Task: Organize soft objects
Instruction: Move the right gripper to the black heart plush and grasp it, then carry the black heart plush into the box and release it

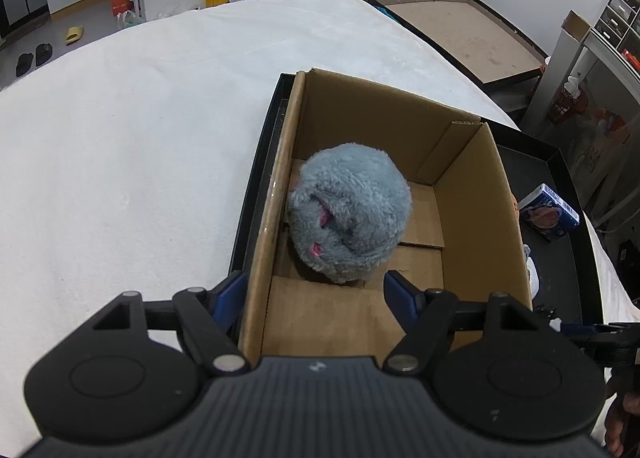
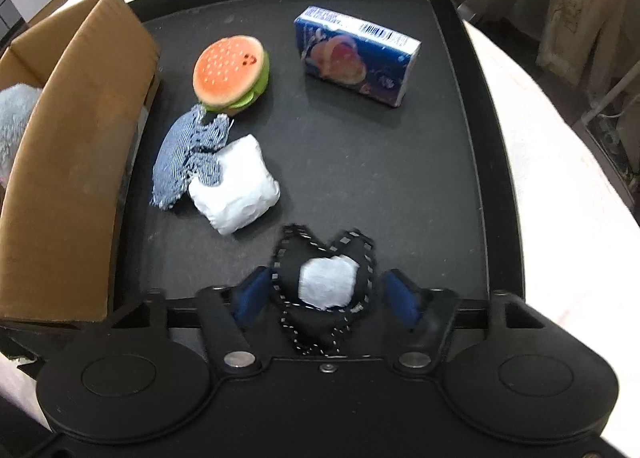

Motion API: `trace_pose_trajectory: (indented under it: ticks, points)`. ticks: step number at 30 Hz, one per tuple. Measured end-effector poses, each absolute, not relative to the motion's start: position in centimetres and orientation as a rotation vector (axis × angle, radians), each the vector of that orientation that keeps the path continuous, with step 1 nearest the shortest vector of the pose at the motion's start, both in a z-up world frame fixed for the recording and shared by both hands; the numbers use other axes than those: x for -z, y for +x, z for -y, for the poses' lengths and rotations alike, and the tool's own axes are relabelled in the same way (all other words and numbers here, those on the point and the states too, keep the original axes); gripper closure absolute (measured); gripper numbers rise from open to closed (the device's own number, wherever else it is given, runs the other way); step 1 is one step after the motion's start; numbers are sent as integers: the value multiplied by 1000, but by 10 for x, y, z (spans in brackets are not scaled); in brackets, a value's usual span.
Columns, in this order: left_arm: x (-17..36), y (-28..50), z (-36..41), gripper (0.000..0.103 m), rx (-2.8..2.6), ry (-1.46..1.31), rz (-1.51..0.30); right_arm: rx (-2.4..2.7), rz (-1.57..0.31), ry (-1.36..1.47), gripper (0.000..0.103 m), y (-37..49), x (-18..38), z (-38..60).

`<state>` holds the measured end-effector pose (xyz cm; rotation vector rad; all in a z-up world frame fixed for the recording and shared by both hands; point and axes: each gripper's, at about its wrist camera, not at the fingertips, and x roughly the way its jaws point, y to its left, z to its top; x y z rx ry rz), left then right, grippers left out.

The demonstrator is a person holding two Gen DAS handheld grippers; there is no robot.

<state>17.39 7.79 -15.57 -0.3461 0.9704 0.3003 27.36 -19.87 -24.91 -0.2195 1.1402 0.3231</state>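
A grey plush ball (image 1: 349, 212) lies inside the open cardboard box (image 1: 476, 194). My left gripper (image 1: 314, 294) is open and empty above the box's near left wall. In the right wrist view a black heart cushion with a white patch (image 2: 326, 286) lies on the black tray (image 2: 460, 162) between the open fingers of my right gripper (image 2: 326, 294); the pads do not touch it. Further off lie a white cushion (image 2: 236, 188), a denim plush piece (image 2: 184, 156) and a plush burger (image 2: 230, 72). The box wall (image 2: 68, 162) stands at the left.
A blue printed carton (image 2: 356, 58) lies at the tray's far right; it also shows in the left wrist view (image 1: 550, 212). The tray sits on a white cloth-covered table (image 1: 120, 138). Shelves and furniture (image 1: 600, 78) stand beyond the table's right edge.
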Motion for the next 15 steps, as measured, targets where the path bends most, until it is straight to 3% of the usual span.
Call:
trace_pose_trajectory:
  ticks: [6,15]
  points:
    - [156,173,-80,29,-295,-357,-970,-340,-1130,-207,63,269,245,199]
    - [157,169,-85,29,-291,-375,-962,-377,-1055,-197,65,261,221,195]
